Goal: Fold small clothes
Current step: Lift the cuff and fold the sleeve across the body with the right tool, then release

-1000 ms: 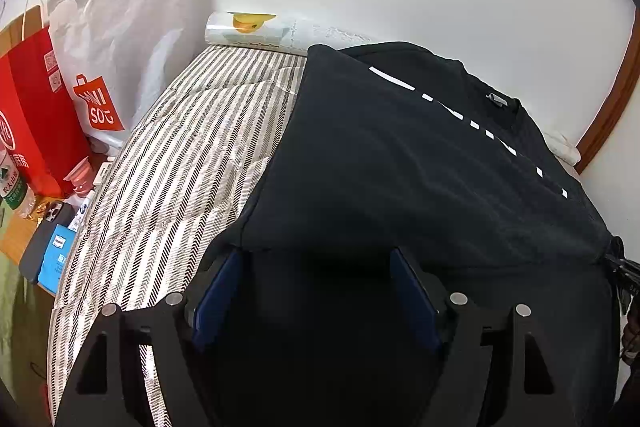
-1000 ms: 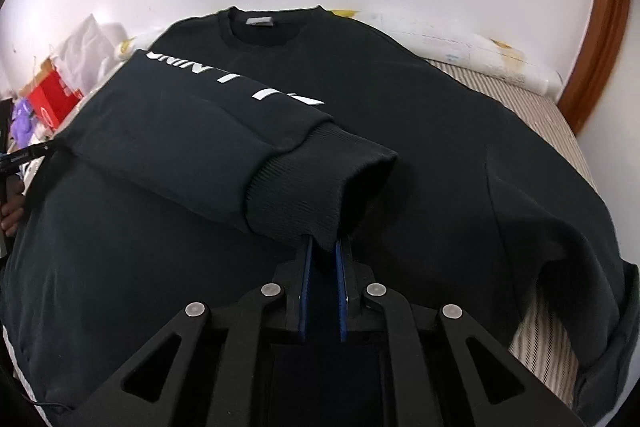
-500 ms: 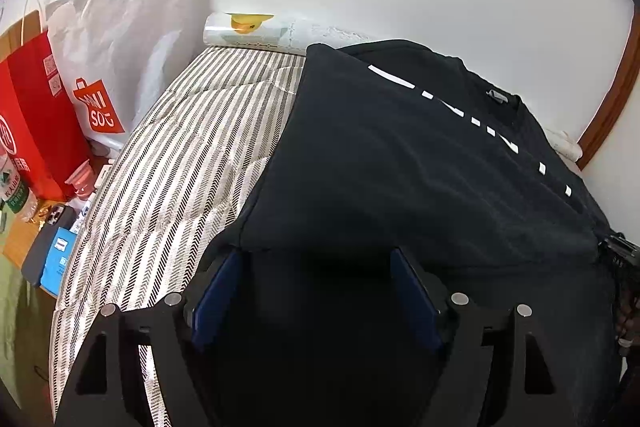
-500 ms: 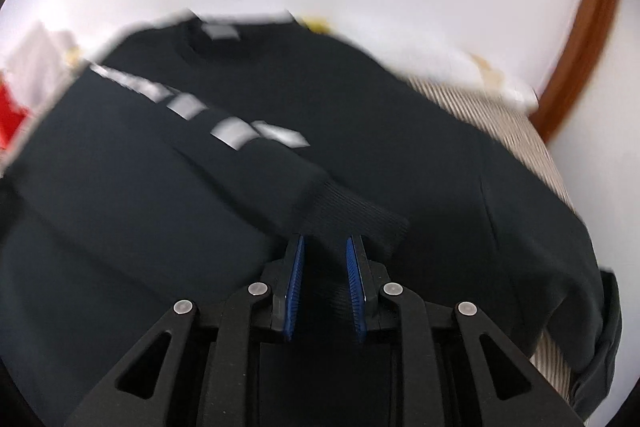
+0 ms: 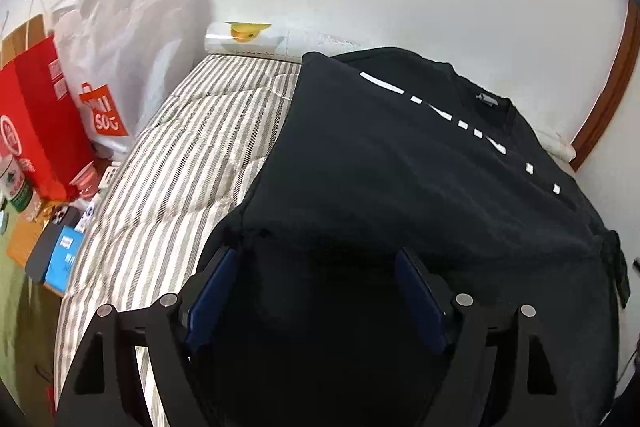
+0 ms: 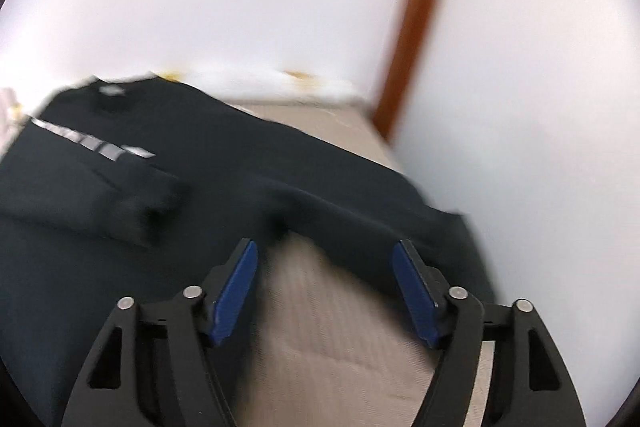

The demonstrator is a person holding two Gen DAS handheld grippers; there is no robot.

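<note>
A black sweatshirt with white lettering on one sleeve lies spread on a striped mattress. My left gripper hovers over its near left edge, jaws wide and still opening a little, with dark cloth under them but not pinched. In the blurred right wrist view the lettered sleeve's cuff lies folded across the sweatshirt, free of any grip. My right gripper is to the right of that cuff, over bare mattress beside the other sleeve. Its jaws are opening with nothing between them.
A red bag and a white shopping bag stand left of the bed, with a phone and small items below them. A rolled sheet lies along the wall. A brown wooden frame marks the right corner.
My right gripper let go of the sleeve cuff, opened wide and swung right over the mattress. The cuff now rests on the sweatshirt. My left gripper stayed in place.
</note>
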